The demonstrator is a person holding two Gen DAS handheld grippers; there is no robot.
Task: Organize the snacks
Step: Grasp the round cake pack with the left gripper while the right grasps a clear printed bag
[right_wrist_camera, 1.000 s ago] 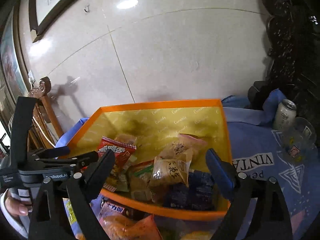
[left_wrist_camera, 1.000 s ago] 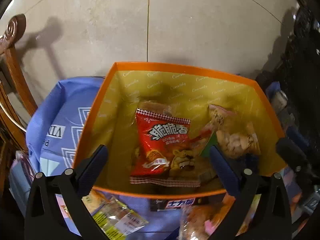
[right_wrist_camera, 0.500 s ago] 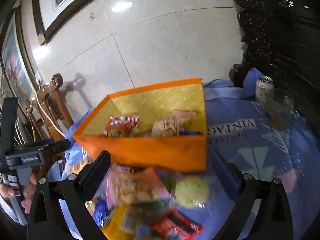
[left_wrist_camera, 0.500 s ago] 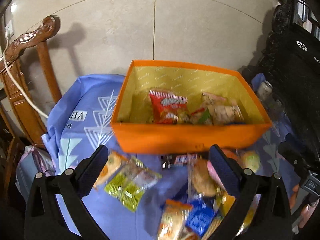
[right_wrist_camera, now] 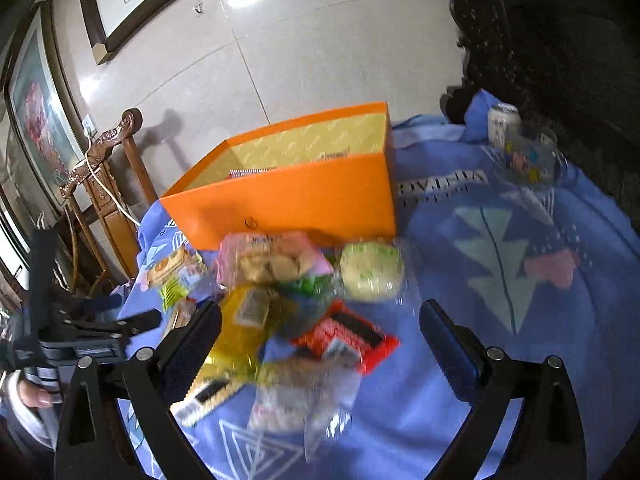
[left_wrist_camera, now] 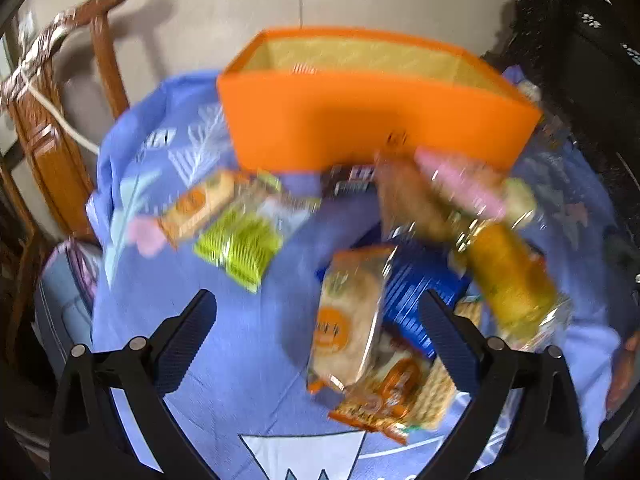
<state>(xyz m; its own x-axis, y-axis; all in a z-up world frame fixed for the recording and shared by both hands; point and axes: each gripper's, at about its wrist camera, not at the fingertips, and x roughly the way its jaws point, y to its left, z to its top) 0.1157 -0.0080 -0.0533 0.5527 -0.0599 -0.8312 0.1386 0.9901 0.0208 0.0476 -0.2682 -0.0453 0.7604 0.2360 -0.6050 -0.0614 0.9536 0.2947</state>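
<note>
Snacks [left_wrist_camera: 348, 320] lie heaped on the cloth in front of the orange box [left_wrist_camera: 372, 128]; both grippers [left_wrist_camera: 318, 320] [right_wrist_camera: 320, 332] gape empty, so overlapping slippery wrappers risk a double pick.

I saw snack pkts [left_wrist_camera: 348, 320] heaped loose just in front of the orange box [left_wrist_camera: 372, 128]; a few more pkts sat inside it.

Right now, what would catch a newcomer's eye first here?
The orange box at the back of the blue cloth, its yellow lining showing. Just in front of it lies a loose pile of snack packs. Both grippers, left and right, hang open above the pile.
</note>
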